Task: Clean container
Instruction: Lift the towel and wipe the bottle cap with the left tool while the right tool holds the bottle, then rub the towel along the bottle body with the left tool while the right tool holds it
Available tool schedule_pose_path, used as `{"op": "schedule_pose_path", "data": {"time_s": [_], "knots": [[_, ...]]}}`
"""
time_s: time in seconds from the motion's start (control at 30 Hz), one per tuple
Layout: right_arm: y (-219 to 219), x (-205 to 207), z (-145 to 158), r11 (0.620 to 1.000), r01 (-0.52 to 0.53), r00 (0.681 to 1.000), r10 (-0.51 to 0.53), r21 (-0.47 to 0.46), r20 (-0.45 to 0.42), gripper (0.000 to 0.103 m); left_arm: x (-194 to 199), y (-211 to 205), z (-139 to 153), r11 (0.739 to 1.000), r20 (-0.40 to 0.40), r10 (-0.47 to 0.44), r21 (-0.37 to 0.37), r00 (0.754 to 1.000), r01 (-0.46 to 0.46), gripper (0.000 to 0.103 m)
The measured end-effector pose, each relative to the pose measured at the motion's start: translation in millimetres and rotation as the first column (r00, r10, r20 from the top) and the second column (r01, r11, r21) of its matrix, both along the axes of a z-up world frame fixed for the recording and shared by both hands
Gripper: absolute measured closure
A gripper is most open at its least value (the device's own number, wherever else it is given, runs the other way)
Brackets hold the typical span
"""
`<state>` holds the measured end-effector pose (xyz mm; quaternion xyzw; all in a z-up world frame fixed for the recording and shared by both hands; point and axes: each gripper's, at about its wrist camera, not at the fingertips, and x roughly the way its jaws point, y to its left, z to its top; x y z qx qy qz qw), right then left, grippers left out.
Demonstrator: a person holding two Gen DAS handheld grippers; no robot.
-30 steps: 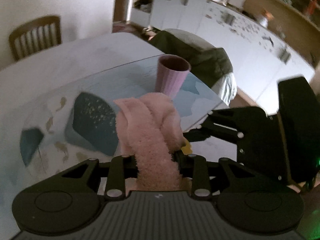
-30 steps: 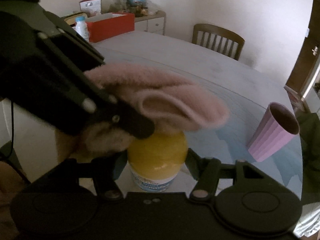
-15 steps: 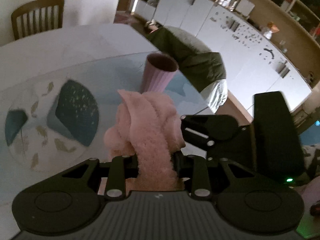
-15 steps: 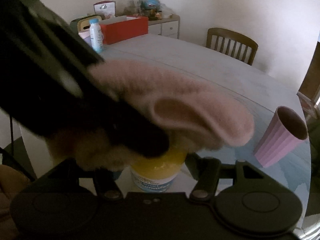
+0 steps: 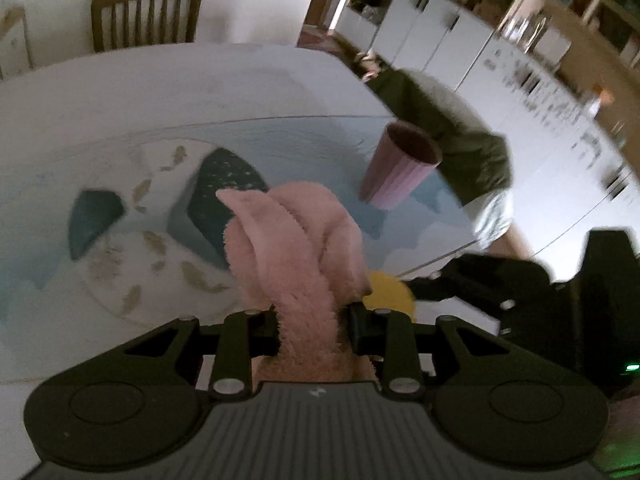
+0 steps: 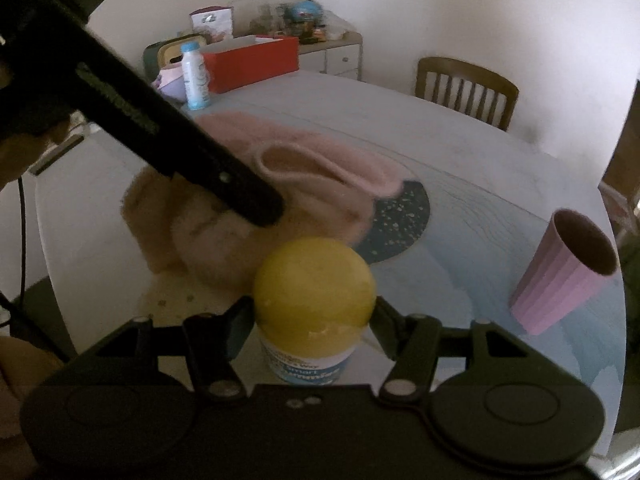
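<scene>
Hidden: we are seeing only the yellow lid and a strip of blurred label on the container; its base is sitting behind the gripper body
Left gripper: we are clamping the pink cloth, which is covering the fingertips
Right gripper: we are gripping the container on both sides, near the table's near edge
Pose: the left gripper is reaching in from the upper left of the right view, the cloth bunching just beside the lid
Far right: a pink cup is standing apart

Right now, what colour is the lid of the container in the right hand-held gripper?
Yellow; the lid shows best in the right wrist view.
</scene>
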<state>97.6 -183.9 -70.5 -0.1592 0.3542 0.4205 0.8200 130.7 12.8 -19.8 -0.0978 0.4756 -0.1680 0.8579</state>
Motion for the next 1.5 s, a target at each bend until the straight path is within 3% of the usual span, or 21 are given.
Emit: {"op": "schedule_pose_path", "data": {"time_s": [0.17,0.27,0.37,0.5,0.63,0.7,0.83,1.0,1.13,1.23,1.5], "knots": [[0.0,5.9,0.9,0.999,0.03,0.999,-0.029,0.027,-0.028,0.041,14.7,9.1,-23.1,0.986,-0.091,-0.023,-0.169,0.996,0.008,0.075],[2.3,9.7,1.1,0.998,0.058,0.998,-0.057,0.028,-0.033,0.041,24.5,29.1,-44.4,0.939,-0.17,-0.004,-0.341,0.985,-0.054,0.075],[1.2,12.2,0.6,0.996,0.078,0.996,-0.077,0.035,-0.041,0.041,30.3,41.5,-58.9,0.904,-0.211,-0.02,-0.421,0.977,-0.072,0.075],[-0.5,9.9,1.3,0.993,0.115,0.992,-0.113,0.035,-0.051,0.041,36.0,45.3,-70.2,0.916,-0.231,-0.05,-0.398,0.972,-0.048,0.075],[-1.2,8.3,2.5,0.987,0.16,0.985,-0.158,0.031,-0.066,0.041,34.8,44.0,-76.6,0.96,-0.212,-0.119,-0.273,0.97,0.059,0.075],[-1.9,6.6,2.7,0.983,0.182,0.981,-0.179,0.03,-0.075,0.041,29.9,45.7,-69.1,0.965,-0.165,-0.179,-0.222,0.97,0.14,0.075],[-4.7,11.9,2.2,0.961,0.271,0.956,-0.261,0.057,-0.132,0.041,15.2,41.8,-40.4,0.938,-0.035,-0.333,-0.116,0.942,0.328,0.075],[1.8,8.6,2.2,0.95,0.309,0.945,-0.3,0.049,-0.133,0.041,11.6,38.4,-23.8,0.883,0.024,-0.442,-0.165,0.897,0.44,0.075],[10.5,1.9,0.9,0.948,0.314,0.943,-0.304,0.056,-0.134,0.042,21.4,36.4,-40.7,0.861,-0.016,-0.48,-0.2,0.877,0.468,0.075],[14.2,-2.3,-1.0,0.945,0.323,0.94,-0.315,0.054,-0.129,0.042,31.7,42.2,-56.2,0.861,-0.062,-0.478,-0.233,0.876,0.453,0.075],[12.7,-9.7,0.6,0.923,0.381,0.918,-0.371,0.051,-0.141,0.042,35.2,40.9,-92.6,0.849,-0.137,-0.516,-0.213,0.846,0.483,0.075]]}}
